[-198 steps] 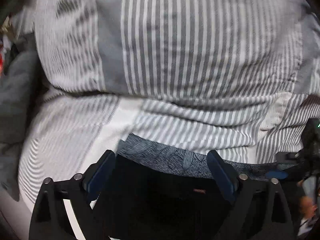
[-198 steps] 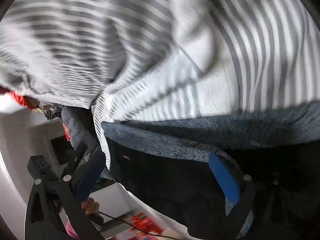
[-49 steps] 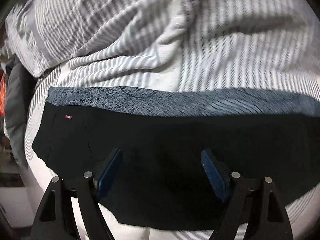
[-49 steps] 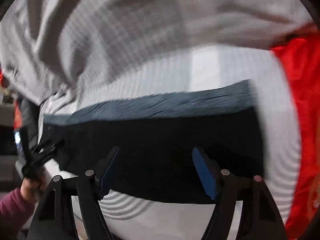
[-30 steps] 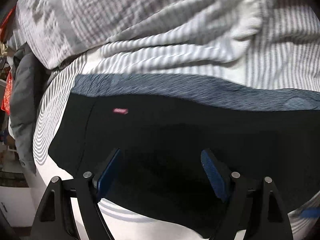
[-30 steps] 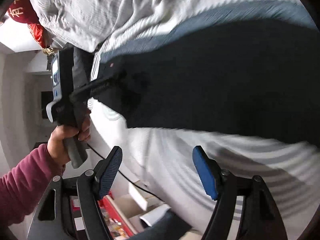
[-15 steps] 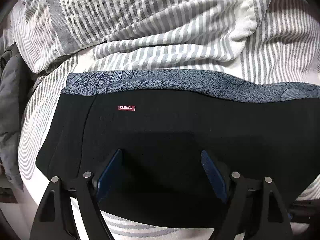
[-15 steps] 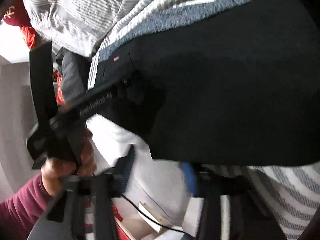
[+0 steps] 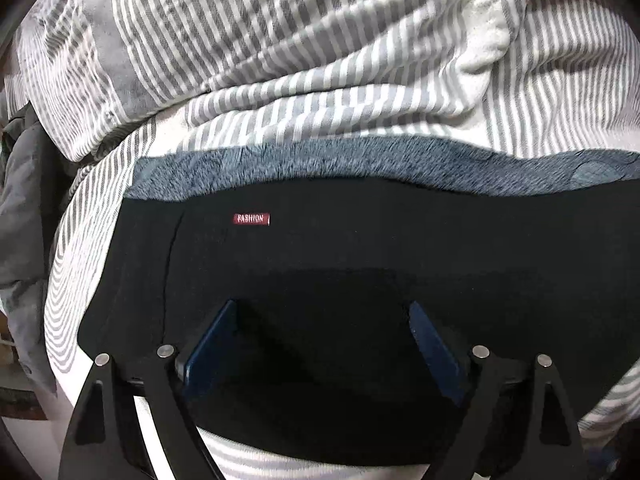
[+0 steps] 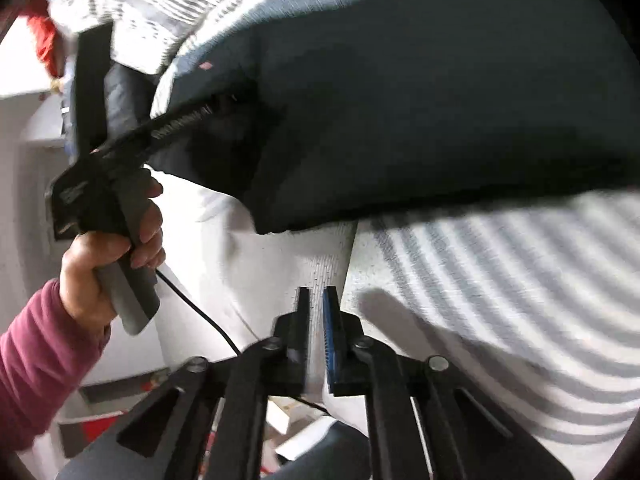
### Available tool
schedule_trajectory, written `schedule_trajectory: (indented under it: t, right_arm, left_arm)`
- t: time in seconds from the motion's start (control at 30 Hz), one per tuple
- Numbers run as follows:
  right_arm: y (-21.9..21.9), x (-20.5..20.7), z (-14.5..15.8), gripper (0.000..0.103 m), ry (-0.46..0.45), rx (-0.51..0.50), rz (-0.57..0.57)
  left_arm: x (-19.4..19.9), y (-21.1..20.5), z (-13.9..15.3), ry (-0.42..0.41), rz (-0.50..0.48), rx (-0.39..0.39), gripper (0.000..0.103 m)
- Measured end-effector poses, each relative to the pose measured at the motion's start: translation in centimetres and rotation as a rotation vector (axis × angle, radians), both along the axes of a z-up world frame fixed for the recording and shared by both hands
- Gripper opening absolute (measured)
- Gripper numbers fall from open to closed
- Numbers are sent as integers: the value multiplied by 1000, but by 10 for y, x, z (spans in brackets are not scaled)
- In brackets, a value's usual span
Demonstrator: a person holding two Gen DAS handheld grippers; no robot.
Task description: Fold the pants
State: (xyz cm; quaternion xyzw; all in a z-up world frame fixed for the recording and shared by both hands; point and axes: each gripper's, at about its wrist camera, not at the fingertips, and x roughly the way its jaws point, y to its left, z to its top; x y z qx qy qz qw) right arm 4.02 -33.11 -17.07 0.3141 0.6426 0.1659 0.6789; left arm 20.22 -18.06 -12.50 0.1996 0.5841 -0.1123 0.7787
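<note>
- Pants (image 9: 360,248): black, lying flat on the striped bed (image 9: 360,92), grey patterned waistband (image 9: 360,164) on the far side, red label (image 9: 251,219) near the left end.
- Left tool (image 9: 320,340): jaws wide, poised over the near half of the pants, holding nothing. In the right wrist view the left tool (image 10: 224,108) sits low at the left end of the garment; contact with the cloth cannot be confirmed.
- Right tool (image 10: 316,312): jaws nearly together, nothing visibly between them. It sits off the pants, over bare sheet near the near corner (image 10: 272,224) of the garment.
- Step in hand, as judged: take the near edge at two points for the next fold.
- Open the right tool before approaching the cloth; a narrow gap will push the hem instead of taking it.
- Place the two tools well apart along the same edge so the fold line stays straight.
- Slide the lower finger under the hem, and pinch the pants layers only, not the sheet.
- Lift both ends level and together; uneven lift skews the fold.
- Risk: the dark cloth hides layer edges, so confirm the grip before carrying.
</note>
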Motion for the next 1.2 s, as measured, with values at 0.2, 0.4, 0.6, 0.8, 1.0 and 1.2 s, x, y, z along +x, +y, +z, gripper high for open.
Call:
schedule_trajectory:
  t: [0.2, 0.4, 0.6, 0.8, 1.0, 1.2]
  right_arm:
    - [-86, 42, 47, 57, -122, -240, -125]
    - [-148, 82, 35, 55, -77, -433, -218]
    - [-173, 106, 9, 45, -61, -570, -195]
    - [-208, 116, 30, 48, -81, -511, -263]
    - [-292, 64, 55, 53, -54, -649, -353]
    - [-376, 1, 51, 53, 81, -751, -493]
  left_arm:
    - [5, -40, 21, -16, -48, -91, 89]
    - [11, -114, 10, 33, -93, -172, 89]
    - [19, -155, -37, 73, -84, -80, 89]
    - [33, -154, -28, 67, -45, -70, 89]
    - [17, -181, 15, 60, -77, -150, 89]
    - [-19, -243, 18, 86, -147, -189, 89]
